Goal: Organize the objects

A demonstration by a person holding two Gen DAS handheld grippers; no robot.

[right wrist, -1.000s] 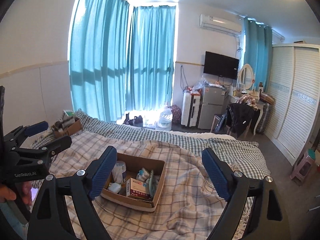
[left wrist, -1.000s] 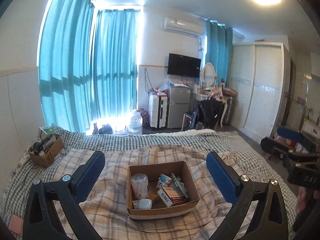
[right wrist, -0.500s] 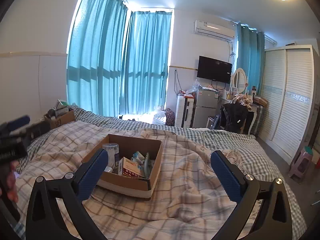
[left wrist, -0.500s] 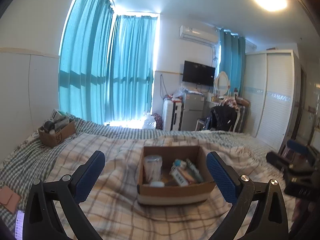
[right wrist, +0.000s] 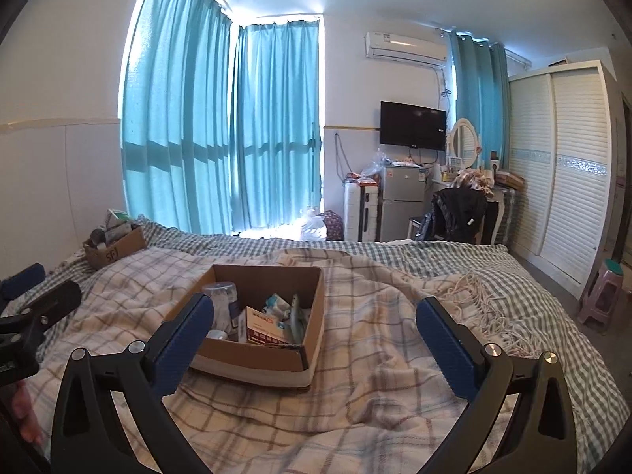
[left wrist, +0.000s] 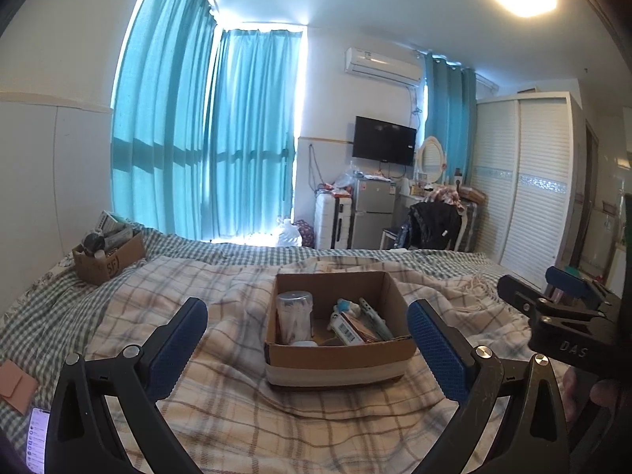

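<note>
While we hold both tools low over plaid blanket (left wrist: 221,403), left gripper (left wrist: 307,330) jaws wide apart, nothing between pads. Cardboard box (left wrist: 339,359) of toiletries sits between and just beyond them. Right gripper (right wrist: 315,326) jaws also apart; box (right wrist: 256,355) beyond our left pad. Second box (left wrist: 108,260) well off left.

The bed (left wrist: 221,407) is looked along from low over the blanket by both wrist cameras, each faced toward the curtained window (right wrist: 221,126) and the television (left wrist: 384,140). The cardboard box (left wrist: 339,359) is framed near and dead centre from the left wrist, left of centre from the right. Box, bed and far wall are shared by both views.
</note>
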